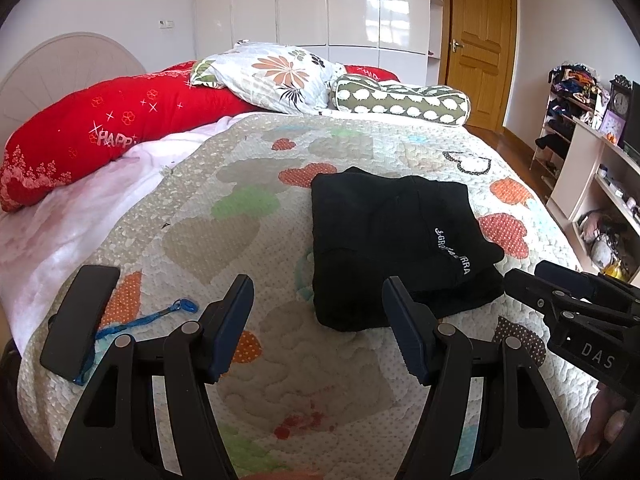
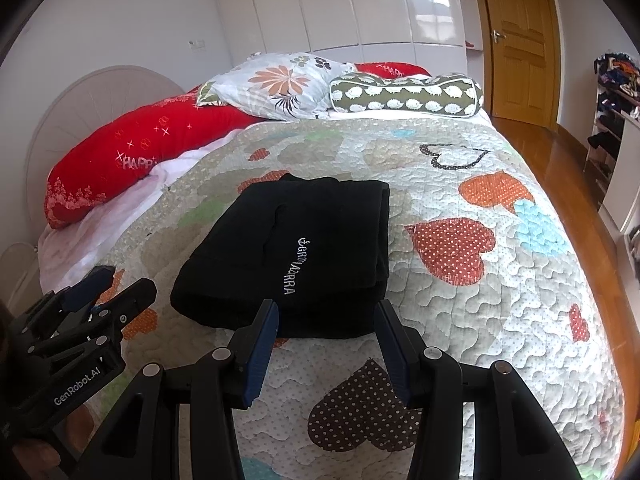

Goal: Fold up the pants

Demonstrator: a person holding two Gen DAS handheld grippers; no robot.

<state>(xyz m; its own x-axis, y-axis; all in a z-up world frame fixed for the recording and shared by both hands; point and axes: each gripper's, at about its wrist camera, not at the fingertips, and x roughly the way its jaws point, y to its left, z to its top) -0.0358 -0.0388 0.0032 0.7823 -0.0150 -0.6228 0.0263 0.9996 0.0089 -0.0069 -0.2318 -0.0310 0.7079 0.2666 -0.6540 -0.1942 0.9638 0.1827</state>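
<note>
Both grippers: we hold them over the quilt point(image 2: 480, 320), jaws parted, gripping nothing.
Left gripper point(image 1: 318, 316): wide open.
Right gripper point(image 2: 326, 332): half open.
Pants point(image 2: 296, 252): folded, at our right gripper's twelve o'clock.

Folded black pants point(image 2: 296, 248) lie on the heart-patterned quilt point(image 2: 500, 300), just beyond the right gripper point(image 2: 326, 336), whose jaws gape empty

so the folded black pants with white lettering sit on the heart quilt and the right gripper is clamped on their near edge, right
Not quite. The folded black pants with white lettering do lie on the heart-patterned quilt, but the right gripper is open and holds nothing, as the right wrist view shows.
</note>
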